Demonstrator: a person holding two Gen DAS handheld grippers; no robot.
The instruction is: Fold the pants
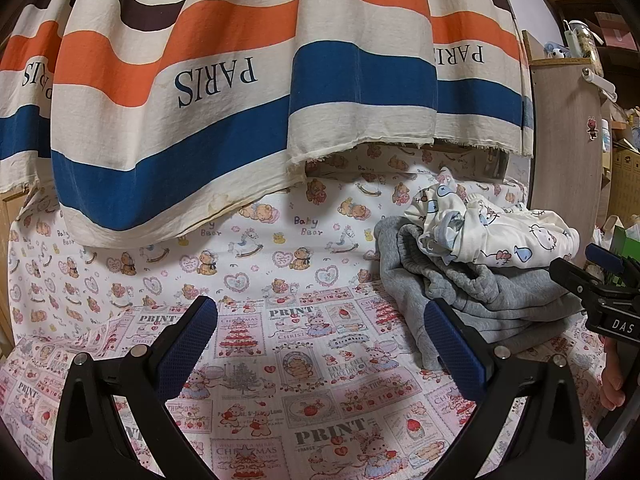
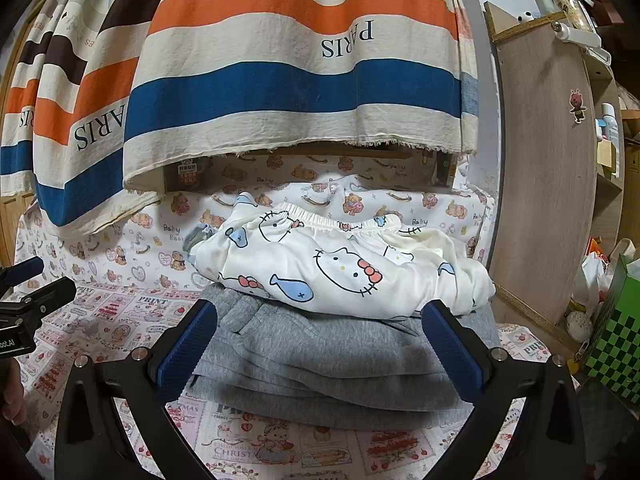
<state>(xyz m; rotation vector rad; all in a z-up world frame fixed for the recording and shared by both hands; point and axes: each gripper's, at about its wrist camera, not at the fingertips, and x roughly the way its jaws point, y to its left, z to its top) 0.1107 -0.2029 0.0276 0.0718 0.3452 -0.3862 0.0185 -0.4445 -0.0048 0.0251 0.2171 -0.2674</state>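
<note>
Two pairs of pants lie stacked at the right of the work surface: white cartoon-cat print pants [image 2: 344, 268], bunched with the elastic waistband at the far side, rest on top of grey sweatpants [image 2: 320, 364], which appear already folded into layers. The pile sits on a table covered with a pink Christmas-print cloth [image 1: 320, 412], with a teddy-bear print cloth [image 1: 240, 248] behind it.

The right gripper [image 2: 320, 348] faces the pile directly, its blue-padded fingers [image 2: 188, 344] spread wide and holding nothing, apparently lined up to take the top garment. The left gripper [image 1: 320, 344] hovers over bare cloth to the left, fingers likewise wide and empty. That open area is probably kept free for laying the pants flat.

A striped "PARIS" curtain [image 1: 240, 92] hangs low over the back of the table, and its hem could catch a lifted garment. A wooden shelf panel [image 2: 548, 184] stands just right of the pile, and a green checked box [image 2: 616, 340] sits near the right edge.
</note>
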